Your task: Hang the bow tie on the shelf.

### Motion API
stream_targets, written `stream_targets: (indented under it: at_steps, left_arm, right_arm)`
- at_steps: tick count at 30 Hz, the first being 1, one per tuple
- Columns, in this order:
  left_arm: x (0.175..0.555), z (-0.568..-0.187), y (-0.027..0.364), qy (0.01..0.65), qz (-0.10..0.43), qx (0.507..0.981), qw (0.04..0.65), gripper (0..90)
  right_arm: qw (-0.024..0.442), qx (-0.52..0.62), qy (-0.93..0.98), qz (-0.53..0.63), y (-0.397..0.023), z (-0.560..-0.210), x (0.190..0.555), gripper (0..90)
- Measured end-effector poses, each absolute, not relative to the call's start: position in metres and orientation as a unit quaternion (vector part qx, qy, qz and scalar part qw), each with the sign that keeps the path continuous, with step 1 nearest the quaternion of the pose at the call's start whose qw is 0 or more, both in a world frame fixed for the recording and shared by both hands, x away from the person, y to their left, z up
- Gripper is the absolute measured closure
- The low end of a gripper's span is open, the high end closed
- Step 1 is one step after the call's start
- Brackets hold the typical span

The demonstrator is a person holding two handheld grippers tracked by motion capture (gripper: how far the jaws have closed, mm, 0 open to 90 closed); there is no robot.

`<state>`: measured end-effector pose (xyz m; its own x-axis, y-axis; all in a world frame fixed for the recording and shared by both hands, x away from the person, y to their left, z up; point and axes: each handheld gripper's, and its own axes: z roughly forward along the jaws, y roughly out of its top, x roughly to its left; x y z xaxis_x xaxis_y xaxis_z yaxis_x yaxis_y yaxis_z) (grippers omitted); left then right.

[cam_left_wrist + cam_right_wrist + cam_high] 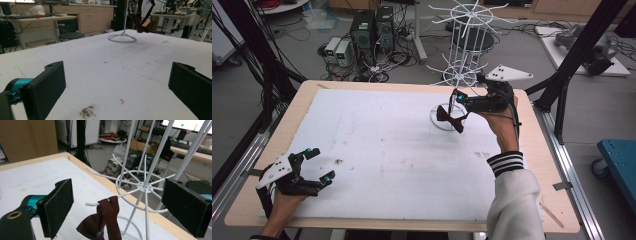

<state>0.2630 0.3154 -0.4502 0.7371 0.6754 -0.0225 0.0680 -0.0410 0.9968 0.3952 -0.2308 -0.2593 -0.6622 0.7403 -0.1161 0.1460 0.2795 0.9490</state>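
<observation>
A dark red bow tie (450, 118) hangs by its strap from a low hook of the white wire rack (462, 45) at the far right of the table. My right gripper (457, 97) is level with that hook. In the right gripper view the bow tie (105, 222) dangles from the rack (145, 185) between the wide-apart pads of the right gripper (117, 202), and neither pad touches it. My left gripper (323, 165) rests open at the near left with nothing in it. Ahead of the left gripper (117, 85), the rack base (122, 38) and bow tie (138, 23) stand far off.
A white mat (387, 135) with dark smudges covers the wooden table (542, 165). Computer towers (372, 30) and cables sit on the floor behind it. Black frame posts (582, 45) stand at both sides, and a blue cart (619, 160) is at the right.
</observation>
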Motion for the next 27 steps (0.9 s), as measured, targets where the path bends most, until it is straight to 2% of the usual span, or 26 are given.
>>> stream_targets:
  at_steps: [7,14,22,27]
  left_arm:
    - [0.263,-0.450,0.316,0.276,0.240,0.680,0.636,1.7]
    - [0.262,-0.450,0.315,0.276,0.246,0.681,0.632,1.7]
    - [0.259,-0.451,0.316,0.278,0.260,0.667,0.641,1.7]
    - [0.258,-0.452,0.317,0.277,0.266,0.662,0.644,1.7]
  right_arm:
    - [0.288,0.293,0.732,0.543,-0.238,-0.255,0.381,10.1]
    - [0.298,0.302,0.710,0.562,-0.262,-0.271,0.357,10.1]
    - [0.338,0.297,0.673,0.588,-0.287,-0.315,0.310,10.0]
    - [0.335,0.301,0.660,0.602,-0.288,-0.351,0.286,10.1]
